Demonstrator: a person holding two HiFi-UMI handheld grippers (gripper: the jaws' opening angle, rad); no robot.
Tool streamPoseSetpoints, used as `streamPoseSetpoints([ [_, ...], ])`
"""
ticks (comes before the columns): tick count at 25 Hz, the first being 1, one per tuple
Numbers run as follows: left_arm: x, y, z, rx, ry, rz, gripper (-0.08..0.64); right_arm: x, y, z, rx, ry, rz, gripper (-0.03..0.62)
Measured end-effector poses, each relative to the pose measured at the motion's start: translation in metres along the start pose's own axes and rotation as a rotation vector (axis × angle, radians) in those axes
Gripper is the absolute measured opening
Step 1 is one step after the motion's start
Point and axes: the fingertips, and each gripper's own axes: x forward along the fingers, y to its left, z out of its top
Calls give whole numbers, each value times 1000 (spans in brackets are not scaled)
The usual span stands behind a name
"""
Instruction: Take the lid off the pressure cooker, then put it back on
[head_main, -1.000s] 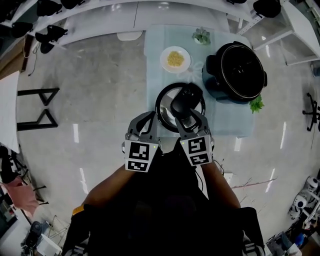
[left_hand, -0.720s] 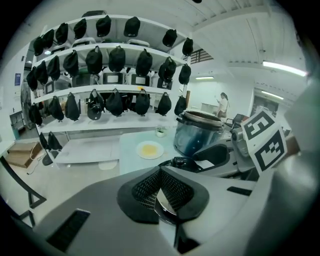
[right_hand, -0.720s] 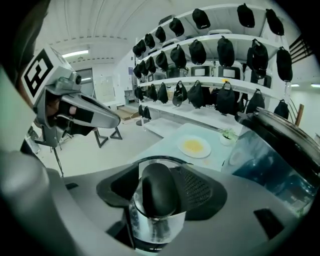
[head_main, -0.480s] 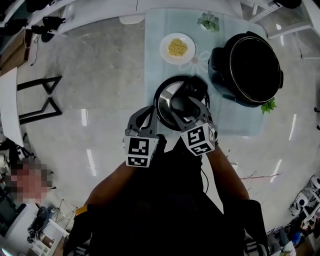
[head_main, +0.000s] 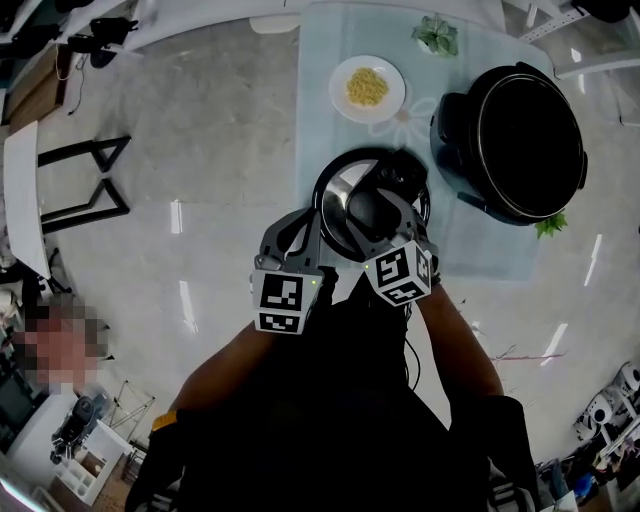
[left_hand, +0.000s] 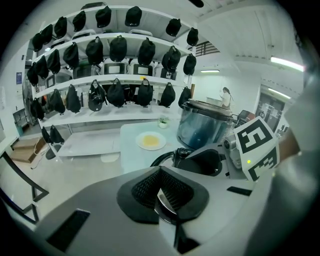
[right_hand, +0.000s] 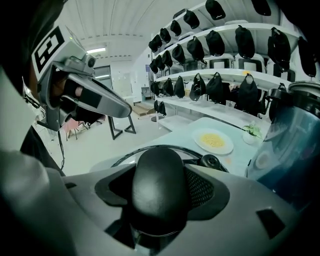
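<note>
The lid (head_main: 340, 192) rests on the pale worktop (head_main: 320, 130) just before you, with the open pressure cooker (head_main: 525, 125) to its right. Your right claw (right_hand: 161, 187) has just been opening and stands spread either side of the knob (right_hand: 157, 170). Your left claw (left_hand: 162, 197) pinches the lid's rim. Re-grip the knob squarely before lifting. Beyond are a glossy floor (head_main: 200, 180) and shelves (left_hand: 125, 77) of dark bags (left_hand: 118, 49)

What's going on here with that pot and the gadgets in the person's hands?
A person works with a tool in each hand on a pressure cooker, which stands open on the table. Its lid is off, near the table's front edge. The left tool pinches the lid's rim. The right tool has just been opening its jaws, which now stand wide around the lid's black knob. Whether the lid rests on the table is unclear.
</note>
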Motion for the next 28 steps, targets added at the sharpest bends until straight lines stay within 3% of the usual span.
streamPoseSetpoints([
  [7, -5, -3, -5, -2, 1, -6, 8, 0, 2, 0, -11, -34, 24, 301],
  [16, -31, 3, 10, -7, -66, -5, 7, -7, 4, 6, 46, 9, 9, 291],
  [28, -119, 10, 77, 0, -256, -33, 6, -106, 21, 98, 170, -136, -160, 290],
])
